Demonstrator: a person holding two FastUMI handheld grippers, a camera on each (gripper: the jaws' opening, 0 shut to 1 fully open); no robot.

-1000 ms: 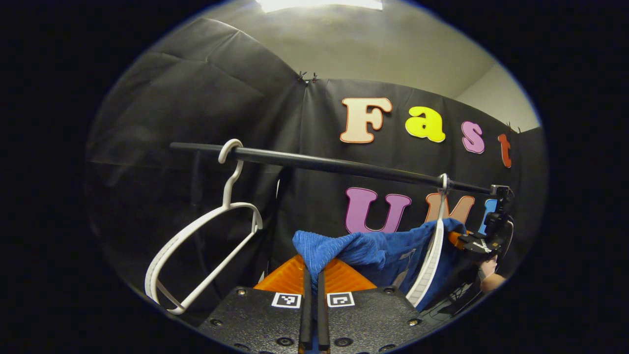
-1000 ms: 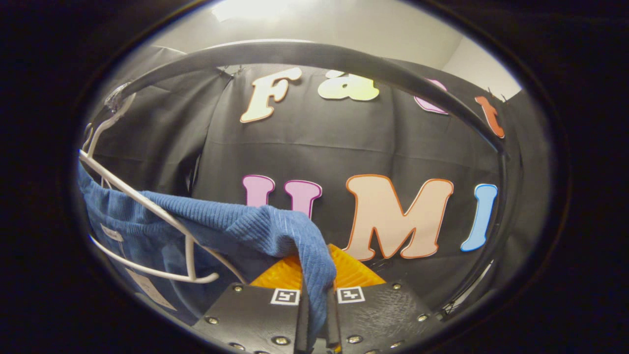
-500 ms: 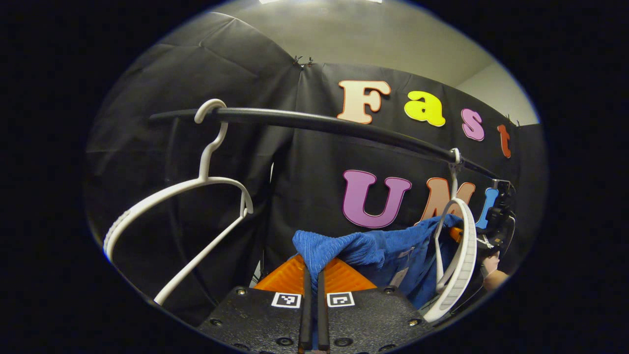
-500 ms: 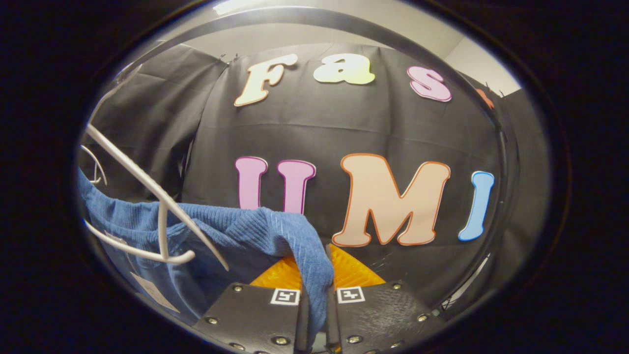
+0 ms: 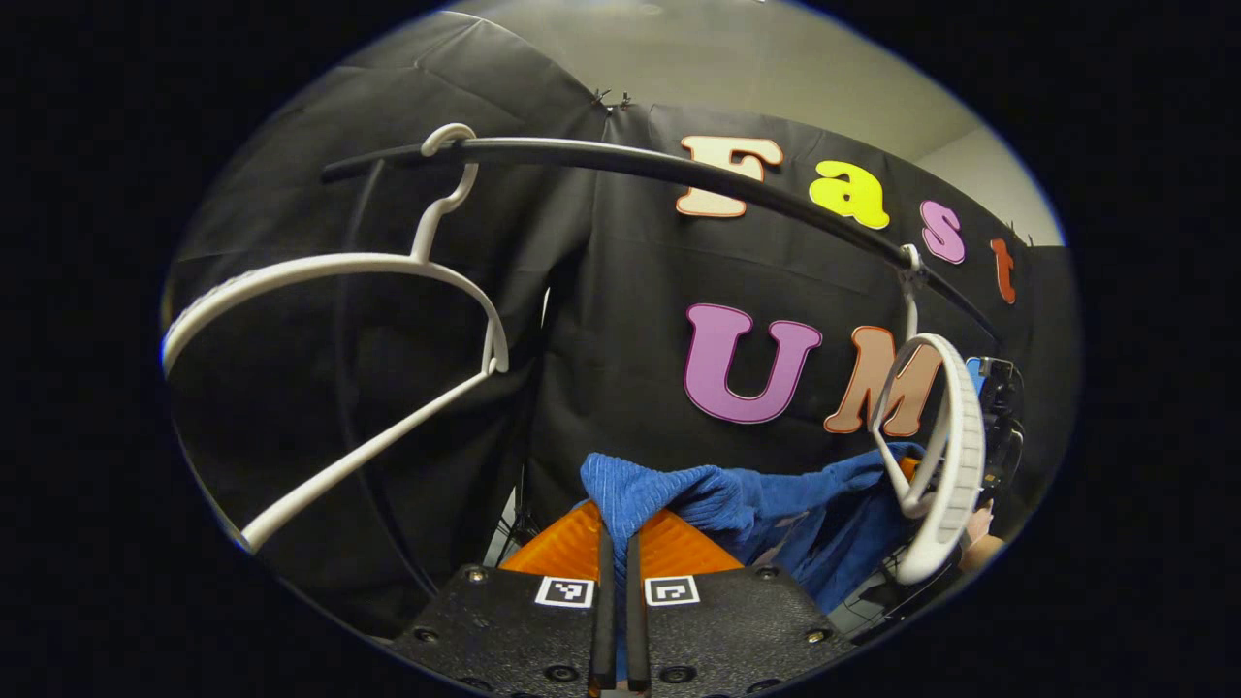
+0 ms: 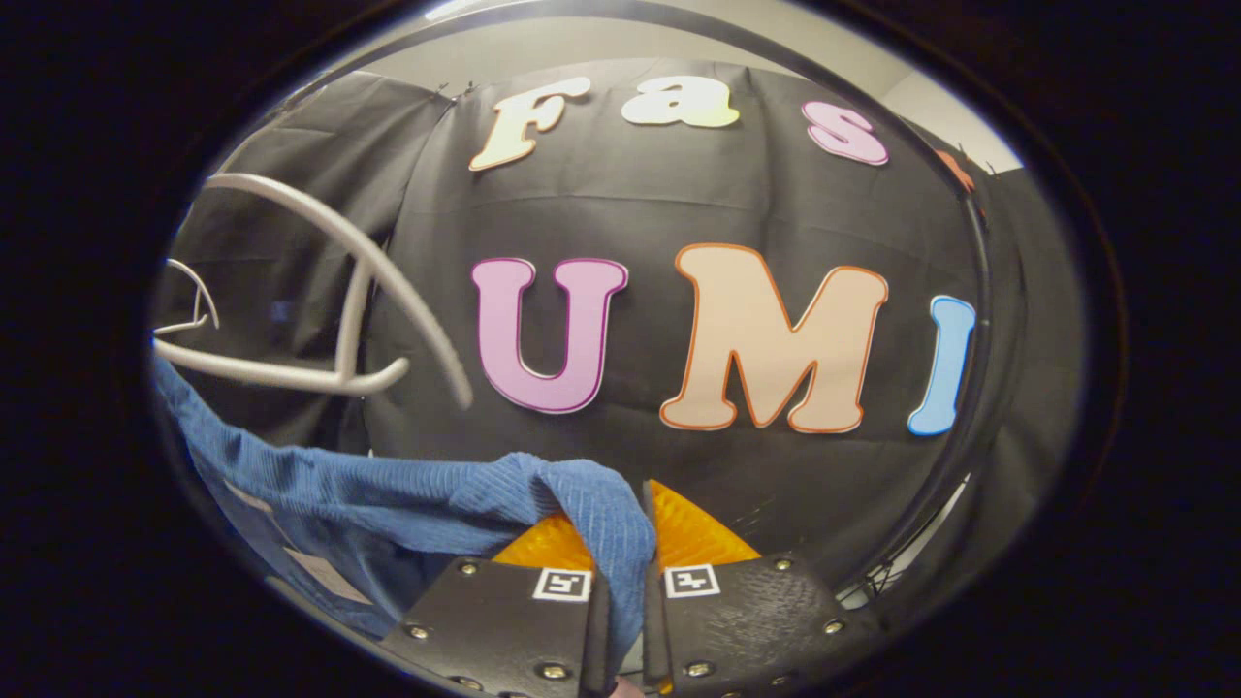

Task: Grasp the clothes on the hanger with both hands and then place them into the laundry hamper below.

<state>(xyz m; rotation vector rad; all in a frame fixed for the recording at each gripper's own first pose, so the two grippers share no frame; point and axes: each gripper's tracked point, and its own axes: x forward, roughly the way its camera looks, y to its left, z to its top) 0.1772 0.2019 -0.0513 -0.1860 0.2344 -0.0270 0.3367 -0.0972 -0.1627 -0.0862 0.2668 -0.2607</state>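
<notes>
Both hand-held grippers are clamped on the blue garment (image 5: 766, 509). The left hand-held gripper (image 5: 617, 582) has its fingers pressed together on a bunched corner of the cloth, and the right hand-held gripper (image 6: 620, 606) pinches another fold of the same garment (image 6: 427, 504) between its fingers. In the left gripper view the cloth stretches from the left hand-held gripper toward the far one, sagging between them.

The garment looks free of its white hanger (image 5: 945, 456), which hangs bare from the right end of the black rail (image 5: 679, 170), above the cloth. A second empty hanger (image 5: 339, 368) hangs near the rail's left end. In the right gripper view the white hanger (image 6: 339, 291) sits above and clear of the cloth.

So the two-handed grasp seems done and the removal appears finished. What is left, I judge, is lowering the garment and releasing it into the laundry hamper.
</notes>
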